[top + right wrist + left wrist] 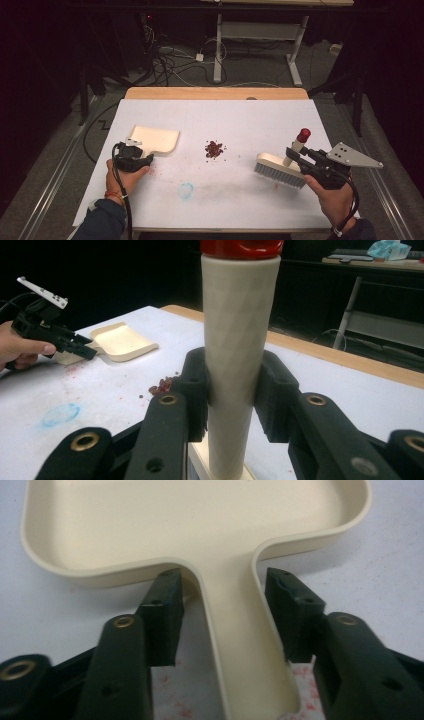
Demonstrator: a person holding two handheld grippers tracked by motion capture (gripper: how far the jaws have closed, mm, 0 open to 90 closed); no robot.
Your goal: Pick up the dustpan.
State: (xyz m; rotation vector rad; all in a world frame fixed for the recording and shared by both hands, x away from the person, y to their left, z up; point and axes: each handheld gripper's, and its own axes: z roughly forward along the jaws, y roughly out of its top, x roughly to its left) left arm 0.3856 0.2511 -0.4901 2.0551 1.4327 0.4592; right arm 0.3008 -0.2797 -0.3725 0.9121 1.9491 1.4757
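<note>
A cream dustpan (156, 138) lies flat at the left of the white table top. Its handle (235, 645) runs between the jaws of my left gripper (224, 577), which stand open with a small gap on each side. A small pile of red crumbs (214, 149) sits mid-table. At the right, my right gripper (234, 365) is shut on the cream handle (237, 340) of a brush (278, 170). The handle has a red cap (303, 134), and the brush's grey bristles rest on the table. The right gripper view also has the dustpan (122, 342) and the crumbs (162, 385).
A blue smudge (186, 190) marks the near middle of the table, and faint red stains (156, 172) lie by my left hand. The wooden far edge (215, 93) bounds the table. Beyond it are floor cables (170, 62) and white desk legs (218, 45).
</note>
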